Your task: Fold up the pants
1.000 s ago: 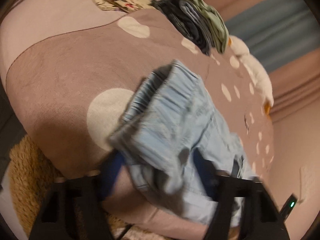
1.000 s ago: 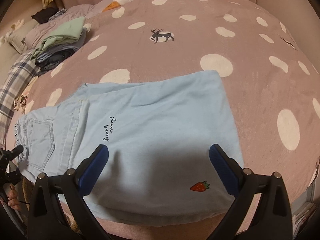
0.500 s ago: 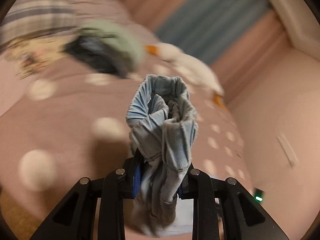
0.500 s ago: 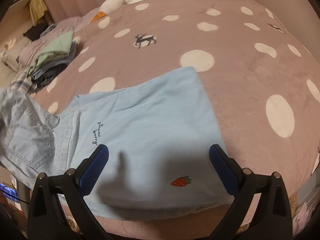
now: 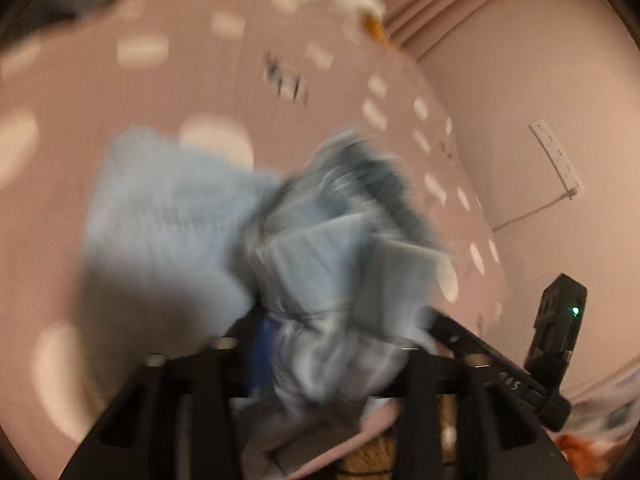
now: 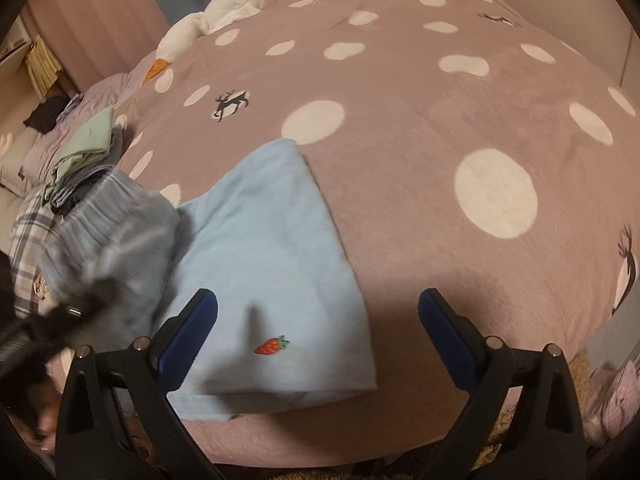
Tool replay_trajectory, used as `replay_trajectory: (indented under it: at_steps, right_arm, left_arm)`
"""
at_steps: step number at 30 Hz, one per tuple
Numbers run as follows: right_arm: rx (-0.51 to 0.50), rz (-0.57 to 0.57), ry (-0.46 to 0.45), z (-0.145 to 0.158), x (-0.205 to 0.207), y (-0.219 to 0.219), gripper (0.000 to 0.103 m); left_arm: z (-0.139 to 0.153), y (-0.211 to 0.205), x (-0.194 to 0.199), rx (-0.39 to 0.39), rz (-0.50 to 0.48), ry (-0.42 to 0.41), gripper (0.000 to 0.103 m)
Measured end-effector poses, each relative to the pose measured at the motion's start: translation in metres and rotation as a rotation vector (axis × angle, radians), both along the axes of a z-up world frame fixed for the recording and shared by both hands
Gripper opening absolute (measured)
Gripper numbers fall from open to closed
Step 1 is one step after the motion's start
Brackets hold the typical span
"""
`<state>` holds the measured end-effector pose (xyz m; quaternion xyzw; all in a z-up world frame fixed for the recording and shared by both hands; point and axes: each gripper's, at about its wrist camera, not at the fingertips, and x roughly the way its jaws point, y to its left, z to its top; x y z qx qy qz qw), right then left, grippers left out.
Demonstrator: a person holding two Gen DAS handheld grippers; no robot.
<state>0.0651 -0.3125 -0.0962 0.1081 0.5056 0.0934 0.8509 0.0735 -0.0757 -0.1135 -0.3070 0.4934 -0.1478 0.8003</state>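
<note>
Light blue denim pants (image 6: pixel 272 264) spread on the mauve fleece bed blanket with cream dots and deer prints (image 6: pixel 420 152), legs lying flat near the bed's front edge, small red strawberry embroidery (image 6: pixel 272 345) close to the hem corner. Waistband end (image 6: pixel 108 216) lifted off the blanket at the bed's left side — bunched, gathered elastic showing, motion-blurred. Left claw (image 5: pixel 332 344) clenched on that bunched waistband (image 5: pixel 328 264), blue pads pressed into the fabric; left wrist view heavily smeared, rest of the pants (image 5: pixel 168 216) a pale blue patch on the blanket behind. Same left claw glimpsed at lower left of the right wrist view as a dark blurred shape (image 6: pixel 52 320) under the raised cloth. Right claw (image 6: pixel 318 320) released, blue-padded fingers (image 6: pixel 188 332) spread wide, holding nothing, hovering over the leg hem by the front edge; left finger over the fabric, right finger over bare blanket. Contact with cloth not clear. Stack of folded clothes, green piece on top (image 6: pixel 86 148), toward the bed's far left — apart from the pants. White plush goose with orange beak (image 6: pixel 240 8) along the far edge. Plaid cloth (image 6: pixel 28 232) at the left edge.
</note>
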Motion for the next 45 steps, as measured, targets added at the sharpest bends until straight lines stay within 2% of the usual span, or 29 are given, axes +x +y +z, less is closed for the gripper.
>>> replay_trajectory:
  at_steps: [2,3,5,8,11,15,18,20,22,23,24,25,27,28,29,30,31,33,36,38,40,43,45]
  right_arm:
    - [0.013,0.002,-0.002,0.001,-0.002,-0.002,0.101]
    - [0.016,0.005,-0.004,0.002,-0.002,-0.002,0.101]
    - [0.029,0.014,-0.012,0.005,-0.002,-0.001,0.101]
    - [0.087,0.038,-0.028,0.015,0.001,0.002,0.101]
    - [0.14,0.087,-0.04,0.023,0.006,0.013,0.101]
    - [0.199,0.156,0.003,0.021,0.014,0.034,0.102]
    - [0.188,0.205,0.031,0.011,0.017,0.052,0.102]
    - [0.164,0.196,0.093,-0.007,0.023,0.06,0.102]
    - [0.195,0.191,0.133,-0.02,0.025,0.061,0.097]
    - [0.173,0.19,0.108,-0.019,0.025,0.063,0.094]
    - [0.151,0.211,0.075,-0.015,0.023,0.067,0.072]
    - [0.166,0.264,0.068,-0.013,0.023,0.073,0.044]
    - [0.138,0.266,0.075,-0.005,0.025,0.077,0.034]
    - [0.147,0.282,0.032,0.008,0.022,0.076,0.03]
    - [0.178,0.293,-0.021,0.024,0.017,0.072,0.029]
    - [0.188,0.296,-0.059,0.039,0.015,0.069,0.029]
    - [0.176,0.289,-0.088,0.051,0.013,0.064,0.029]
    - [0.13,0.261,-0.113,0.057,0.015,0.057,0.029]
    - [0.014,0.208,-0.073,0.036,0.022,0.047,0.029]
    - [-0.037,0.205,-0.012,0.013,0.027,0.048,0.029]
    - [-0.048,0.181,0.016,-0.003,0.028,0.044,0.033]
    - [-0.013,0.149,0.024,-0.009,0.031,0.036,0.036]
    - [0.001,0.147,0.03,-0.012,0.033,0.035,0.036]
  left_arm:
    - [-0.002,0.01,-0.004,-0.068,0.039,0.022,0.058]
    - [0.002,0.013,-0.008,-0.066,0.037,0.023,0.062]
    - [0.014,0.018,-0.022,-0.063,0.023,-0.004,0.078]
    - [0.039,0.031,-0.047,-0.007,0.042,-0.067,0.088]
    - [0.049,0.053,-0.062,0.048,0.116,-0.099,0.088]
    - [0.037,0.08,-0.072,0.1,0.225,-0.048,0.088]
    - [0.025,0.09,-0.07,0.109,0.274,-0.012,0.088]
    - [0.022,0.095,-0.072,0.117,0.301,-0.006,0.088]
    - [0.017,0.098,-0.07,0.118,0.313,-0.008,0.088]
    - [0.016,0.099,-0.069,0.118,0.313,-0.009,0.088]
    - [0.016,0.099,-0.069,0.118,0.312,-0.012,0.088]
    - [0.016,0.099,-0.067,0.12,0.306,-0.02,0.088]
    - [0.021,0.096,-0.063,0.145,0.293,-0.046,0.076]
    - [0.024,0.095,-0.058,0.167,0.287,-0.05,0.063]
    - [0.027,0.093,-0.051,0.179,0.281,-0.057,0.056]
    - [0.031,0.091,-0.044,0.174,0.272,-0.07,0.054]
    - [0.032,0.092,-0.041,0.165,0.263,-0.082,0.051]
    - [0.036,0.088,-0.027,0.148,0.239,-0.105,0.05]
    - [0.032,0.08,-0.004,0.156,0.208,-0.108,0.046]
    - [0.022,0.073,0.008,0.185,0.183,-0.078,0.042]
    - [0.01,0.063,0.015,0.223,0.135,-0.056,0.042]
    - [-0.011,0.053,0.021,0.308,0.101,0.016,0.042]
    - [-0.021,0.056,0.017,0.278,0.112,0.041,0.042]
